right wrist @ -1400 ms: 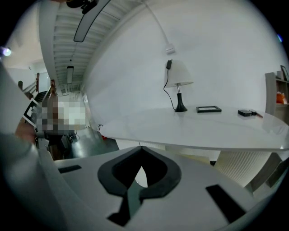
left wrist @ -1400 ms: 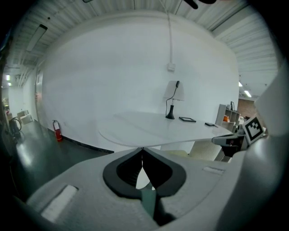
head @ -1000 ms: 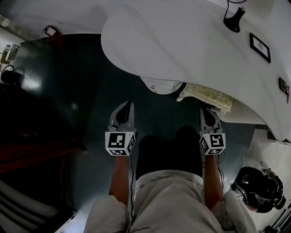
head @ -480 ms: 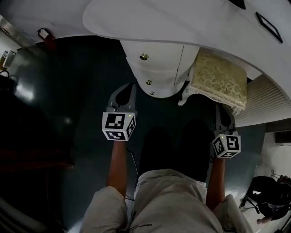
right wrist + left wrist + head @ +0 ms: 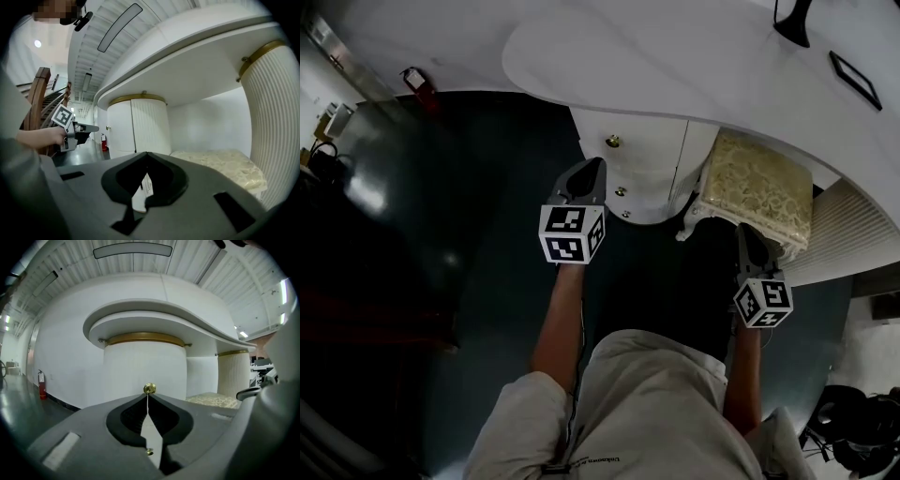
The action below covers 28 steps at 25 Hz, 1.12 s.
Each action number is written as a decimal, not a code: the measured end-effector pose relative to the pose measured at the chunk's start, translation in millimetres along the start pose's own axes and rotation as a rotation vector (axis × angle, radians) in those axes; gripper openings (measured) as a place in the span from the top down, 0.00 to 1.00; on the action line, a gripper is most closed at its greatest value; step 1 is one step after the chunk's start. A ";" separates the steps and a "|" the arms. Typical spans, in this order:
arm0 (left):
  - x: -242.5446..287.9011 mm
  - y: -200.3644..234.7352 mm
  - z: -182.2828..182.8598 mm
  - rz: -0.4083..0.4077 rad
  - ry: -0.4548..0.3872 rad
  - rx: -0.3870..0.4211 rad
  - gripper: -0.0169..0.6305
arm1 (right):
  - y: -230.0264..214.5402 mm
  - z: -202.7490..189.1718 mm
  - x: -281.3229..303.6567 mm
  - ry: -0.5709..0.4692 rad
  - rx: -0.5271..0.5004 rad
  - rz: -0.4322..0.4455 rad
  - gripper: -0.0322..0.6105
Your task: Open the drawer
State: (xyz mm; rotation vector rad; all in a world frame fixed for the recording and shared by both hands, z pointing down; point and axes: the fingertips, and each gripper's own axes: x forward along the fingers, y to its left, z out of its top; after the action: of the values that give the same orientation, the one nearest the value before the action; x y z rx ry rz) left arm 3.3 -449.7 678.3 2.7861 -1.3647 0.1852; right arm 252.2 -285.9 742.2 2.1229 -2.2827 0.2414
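Where the white counter curves over its round pedestal, two closed grippers are held before the drawer.

Left gripper: jaws are shut tip to tip with nothing gripped, and are aimed at a brass knob on the drawer, which is seen closed in the pedestal just beyond. Right gripper: jaws are likewise met and empty, held further right and nearer, beside the cream stool right of the pedestal.
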 end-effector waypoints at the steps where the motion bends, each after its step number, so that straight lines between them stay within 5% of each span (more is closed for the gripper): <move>1: -0.7 1.4 -1.5 0.003 0.006 -0.002 0.95 | 3.8 -1.8 1.9 0.011 0.003 0.012 0.93; 4: 1.0 5.2 1.2 0.010 -0.002 -0.012 0.95 | 9.6 -2.3 4.8 0.013 0.028 0.027 0.93; 6: 4.7 5.2 5.7 0.014 -0.013 -0.012 0.79 | 13.7 -4.5 3.1 0.010 0.023 0.039 0.93; 9: 13.4 -1.1 10.1 0.004 -0.016 -0.001 0.73 | 16.6 -12.1 -6.4 0.009 -0.035 0.050 0.93; 17: 44.6 -7.8 17.5 0.023 -0.028 0.094 0.73 | -13.6 -25.0 -45.9 0.018 -0.052 -0.035 0.93; 28: 52.8 -6.3 12.3 0.035 -0.060 0.076 0.80 | -37.6 -20.0 -51.5 -0.002 -0.001 -0.087 0.93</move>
State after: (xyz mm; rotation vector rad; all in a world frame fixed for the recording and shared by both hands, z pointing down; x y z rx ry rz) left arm 41.4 -488.3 672.7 2.8530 -1.4500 0.1596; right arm 291.6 -235.0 759.8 2.2167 -2.1842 0.2358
